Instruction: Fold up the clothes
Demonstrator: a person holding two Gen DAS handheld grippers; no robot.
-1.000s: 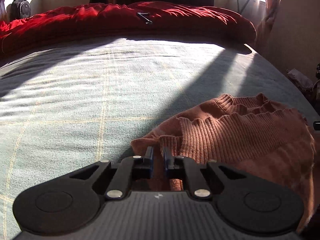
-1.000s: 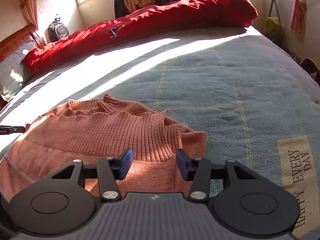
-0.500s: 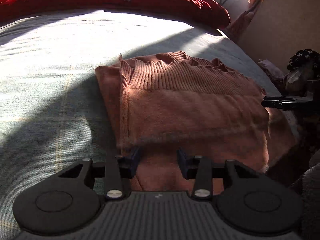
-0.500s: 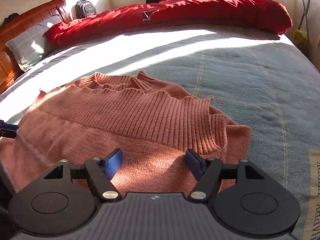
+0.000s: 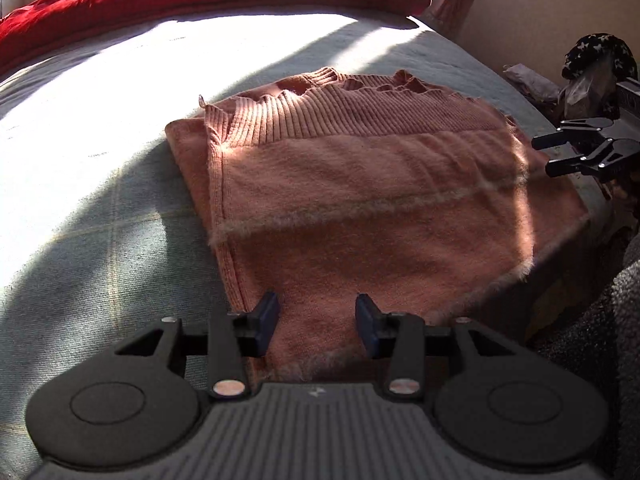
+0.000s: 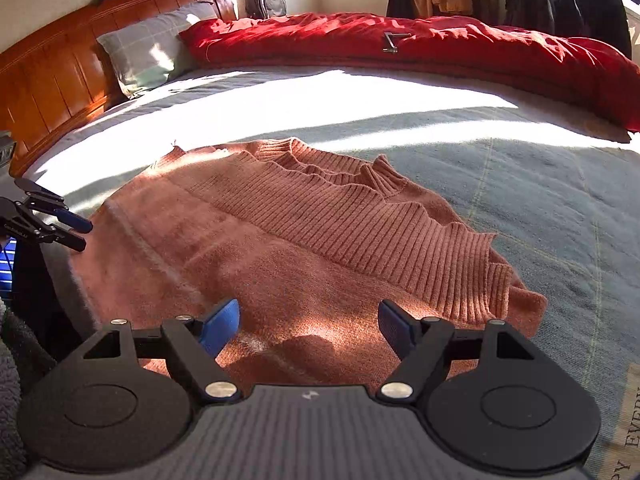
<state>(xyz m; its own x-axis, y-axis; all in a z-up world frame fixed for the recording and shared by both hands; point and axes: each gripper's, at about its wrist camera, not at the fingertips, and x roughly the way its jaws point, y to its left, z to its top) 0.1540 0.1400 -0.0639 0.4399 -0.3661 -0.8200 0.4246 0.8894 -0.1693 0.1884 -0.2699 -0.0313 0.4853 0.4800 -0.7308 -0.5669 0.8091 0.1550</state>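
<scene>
Your left wrist view looks down over the sweater (image 5: 360, 208) from its near left corner; your right wrist view faces the headboard (image 6: 52, 76). Both share the sweater up close.

One folded sweater (image 5: 360, 184), one red duvet (image 6: 440, 52), one pillow (image 6: 148, 48), one backpack (image 6: 266, 0) — two tools: left tool (image 5: 317, 322), right tool (image 6: 309, 326).

Open bedspread (image 6: 540, 200) beyond sweater (image 6: 300, 248); red duvet (image 6: 440, 52) blocks far edge.
</scene>
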